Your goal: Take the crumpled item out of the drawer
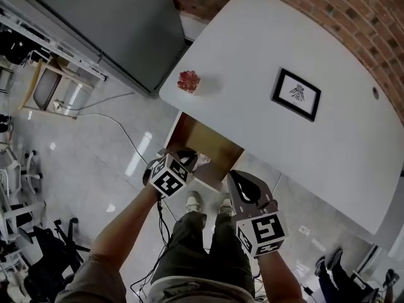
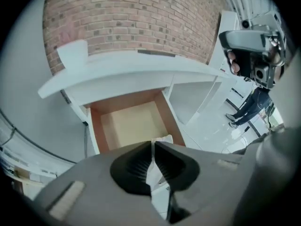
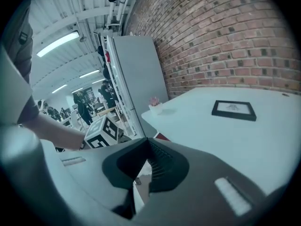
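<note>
Left gripper view: my left gripper [image 2: 153, 142] pinches one crumpled white paper wad [image 2: 164, 139], mostly hidden behind its fingertips, inside one open brown-lined drawer [image 2: 96, 131]. My right gripper [image 3: 147, 140] has its fingers pressed together, empty.

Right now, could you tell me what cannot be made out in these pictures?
- Crumpled item: in the left gripper view it is mostly behind the left gripper. The jaws stand together, but whether they pinch it cannot be told.
- Drawer front: in the head view that gripper covers it.
- Frame: in the head view the drawing is too small to read.
- Red thing: in the head view it is too small to identify.
</note>
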`<act>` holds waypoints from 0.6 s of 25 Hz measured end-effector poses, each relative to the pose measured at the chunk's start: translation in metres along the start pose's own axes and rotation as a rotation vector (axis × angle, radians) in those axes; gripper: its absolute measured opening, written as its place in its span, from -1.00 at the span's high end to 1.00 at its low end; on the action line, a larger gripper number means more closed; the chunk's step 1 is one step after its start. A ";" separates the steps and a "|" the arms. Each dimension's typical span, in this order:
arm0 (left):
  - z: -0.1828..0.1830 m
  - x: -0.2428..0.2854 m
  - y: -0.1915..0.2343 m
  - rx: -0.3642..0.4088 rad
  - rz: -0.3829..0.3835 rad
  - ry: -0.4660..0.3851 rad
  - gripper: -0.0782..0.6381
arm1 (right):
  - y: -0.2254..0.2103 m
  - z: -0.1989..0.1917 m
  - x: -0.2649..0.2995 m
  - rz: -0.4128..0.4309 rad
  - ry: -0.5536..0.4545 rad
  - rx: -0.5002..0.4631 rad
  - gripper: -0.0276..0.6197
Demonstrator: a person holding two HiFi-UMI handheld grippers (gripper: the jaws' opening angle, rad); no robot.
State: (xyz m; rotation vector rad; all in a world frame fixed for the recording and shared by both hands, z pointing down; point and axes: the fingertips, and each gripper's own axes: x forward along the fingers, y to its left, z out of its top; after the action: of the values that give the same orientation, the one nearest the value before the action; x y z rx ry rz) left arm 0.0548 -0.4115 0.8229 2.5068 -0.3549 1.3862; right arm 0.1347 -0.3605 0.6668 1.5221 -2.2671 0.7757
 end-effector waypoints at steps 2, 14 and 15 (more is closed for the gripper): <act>0.013 -0.034 -0.003 -0.014 0.021 -0.040 0.72 | 0.011 0.020 -0.014 0.002 -0.010 -0.011 0.82; 0.099 -0.244 -0.006 -0.081 0.184 -0.339 0.72 | 0.071 0.170 -0.100 0.034 -0.177 -0.112 0.82; 0.105 -0.261 -0.006 -0.083 0.205 -0.366 0.72 | 0.076 0.183 -0.108 0.033 -0.196 -0.124 0.82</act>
State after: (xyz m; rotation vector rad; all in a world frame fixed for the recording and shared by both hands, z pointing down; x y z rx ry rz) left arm 0.0051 -0.4184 0.5459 2.7086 -0.7421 0.9427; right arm 0.1164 -0.3641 0.4424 1.5676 -2.4345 0.5029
